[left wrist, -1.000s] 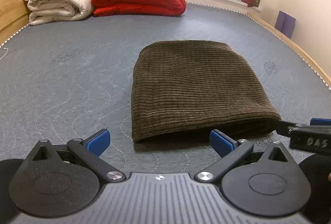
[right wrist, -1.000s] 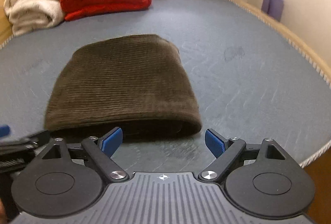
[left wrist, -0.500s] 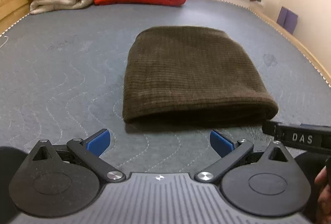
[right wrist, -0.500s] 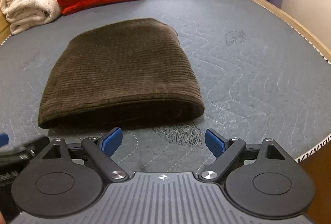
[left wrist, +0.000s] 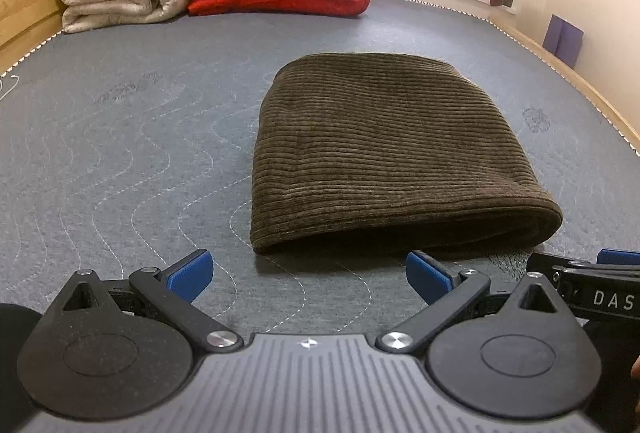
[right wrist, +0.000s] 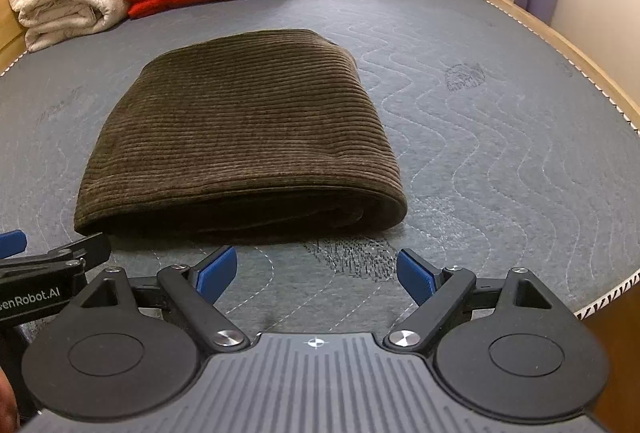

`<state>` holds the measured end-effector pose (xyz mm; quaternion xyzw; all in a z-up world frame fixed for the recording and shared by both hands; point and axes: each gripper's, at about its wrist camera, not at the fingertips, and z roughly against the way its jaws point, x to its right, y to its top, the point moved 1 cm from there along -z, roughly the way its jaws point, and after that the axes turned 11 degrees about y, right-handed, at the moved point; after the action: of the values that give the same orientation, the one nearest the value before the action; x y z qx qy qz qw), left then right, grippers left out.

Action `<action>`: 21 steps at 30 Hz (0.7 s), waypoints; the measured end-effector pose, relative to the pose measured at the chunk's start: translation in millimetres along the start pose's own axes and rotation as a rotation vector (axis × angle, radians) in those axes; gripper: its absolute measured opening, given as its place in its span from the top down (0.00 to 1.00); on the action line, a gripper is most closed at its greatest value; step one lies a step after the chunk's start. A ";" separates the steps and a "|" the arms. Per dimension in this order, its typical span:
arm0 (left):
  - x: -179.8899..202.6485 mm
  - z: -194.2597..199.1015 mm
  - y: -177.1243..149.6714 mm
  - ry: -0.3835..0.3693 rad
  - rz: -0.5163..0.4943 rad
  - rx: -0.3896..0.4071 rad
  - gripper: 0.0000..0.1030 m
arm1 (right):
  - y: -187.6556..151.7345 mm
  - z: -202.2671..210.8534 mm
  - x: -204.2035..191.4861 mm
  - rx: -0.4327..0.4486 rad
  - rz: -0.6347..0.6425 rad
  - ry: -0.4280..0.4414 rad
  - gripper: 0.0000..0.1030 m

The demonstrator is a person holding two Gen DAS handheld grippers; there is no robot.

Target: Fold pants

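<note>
We noted both tools alike: left gripper (left wrist: 308, 275) and right gripper (right wrist: 316, 273) each had blue fingertip pads on black linkage arms, silver pivot screws, round black discs and a ribbed grey body — lettering read "DAS" and "GenRobot.AI".
</note>
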<state>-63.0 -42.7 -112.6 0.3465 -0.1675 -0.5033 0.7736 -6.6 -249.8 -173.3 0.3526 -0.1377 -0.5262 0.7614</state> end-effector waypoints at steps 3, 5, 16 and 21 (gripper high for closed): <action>0.1 -0.7 0.1 0.001 0.002 -0.002 0.00 | -0.4 -1.3 -0.9 -0.001 0.006 -0.005 0.15; 0.0 -0.9 0.1 0.001 0.003 -0.003 0.00 | -1.1 -2.0 -2.8 -0.003 0.014 -0.007 0.15; 2.8 -2.1 0.3 -0.004 0.004 0.002 0.00 | -1.3 -1.8 -4.9 -0.003 0.026 -0.013 0.15; 2.5 -2.4 0.2 -0.005 0.003 0.002 0.00 | -1.4 -2.0 -6.0 -0.003 0.029 -0.014 0.15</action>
<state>-60.3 -44.0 -114.3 0.3457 -0.1705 -0.5029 0.7736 -9.0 -243.9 -174.7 0.3457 -0.1473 -0.5177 0.7686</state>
